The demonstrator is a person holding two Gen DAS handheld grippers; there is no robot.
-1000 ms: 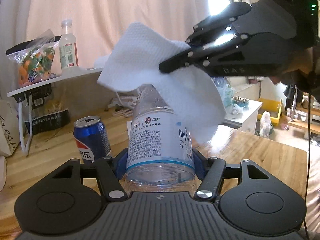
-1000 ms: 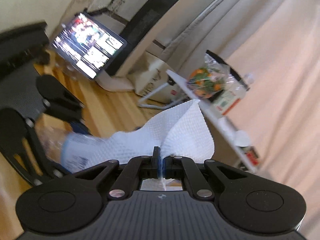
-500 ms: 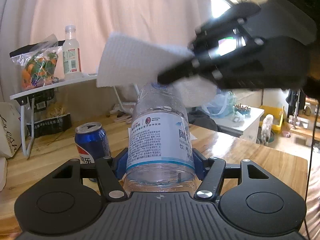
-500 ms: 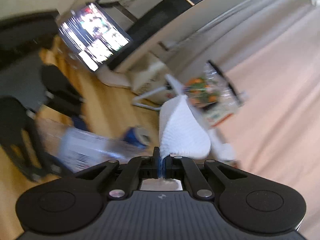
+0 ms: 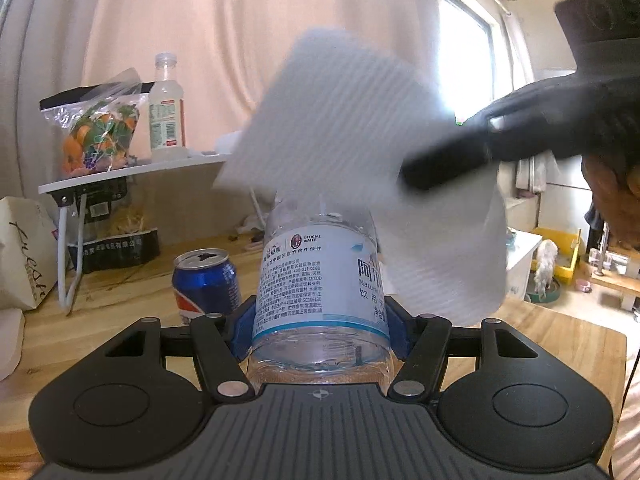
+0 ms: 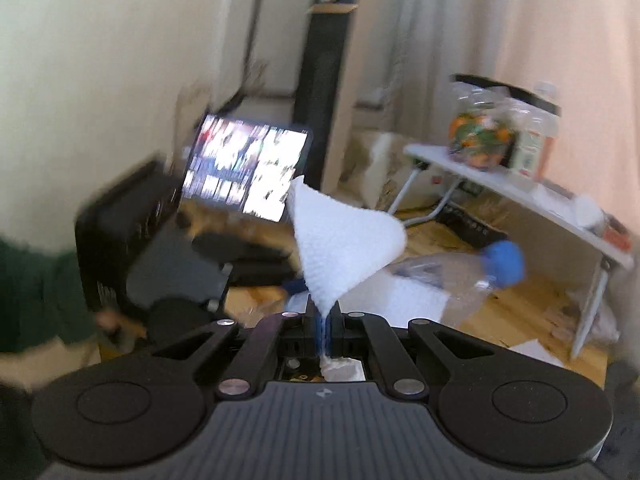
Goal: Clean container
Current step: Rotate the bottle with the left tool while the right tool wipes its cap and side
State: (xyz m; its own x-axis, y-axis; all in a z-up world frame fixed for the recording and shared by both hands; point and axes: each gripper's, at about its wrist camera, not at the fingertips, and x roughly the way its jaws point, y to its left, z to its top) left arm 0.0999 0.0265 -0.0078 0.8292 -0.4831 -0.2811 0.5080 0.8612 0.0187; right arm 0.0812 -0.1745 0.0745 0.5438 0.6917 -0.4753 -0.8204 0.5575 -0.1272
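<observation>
Your left hand-held gripper (image 5: 320, 320) is clamped on the clear water bottle (image 5: 320, 280), blue pads squeezing its lower body on both sides, neck pointing away from the camera. The bottle is held above the wooden bench (image 5: 560, 340). Your right hand-held gripper (image 6: 323, 326) has its fingers pressed together on a white paper towel (image 6: 340, 248), pinched at one corner so the sheet fans out ahead. In the left wrist view that paper towel (image 5: 340, 128) is blurred, above and to the right of the bottle's top end, covering the cap; whether it touches the bottle, cannot tell. In the right wrist view the bottle (image 6: 452, 280) lies just right of the towel, blue cap (image 6: 502, 260) showing. Left of the bottle, on the bench, stands an opened blue soda can (image 5: 206, 280). Further left of the bottle, a white folding shelf (image 5: 120, 172) carries a bag of fruit (image 5: 100, 132) and a small drink bottle (image 5: 166, 112).
</observation>
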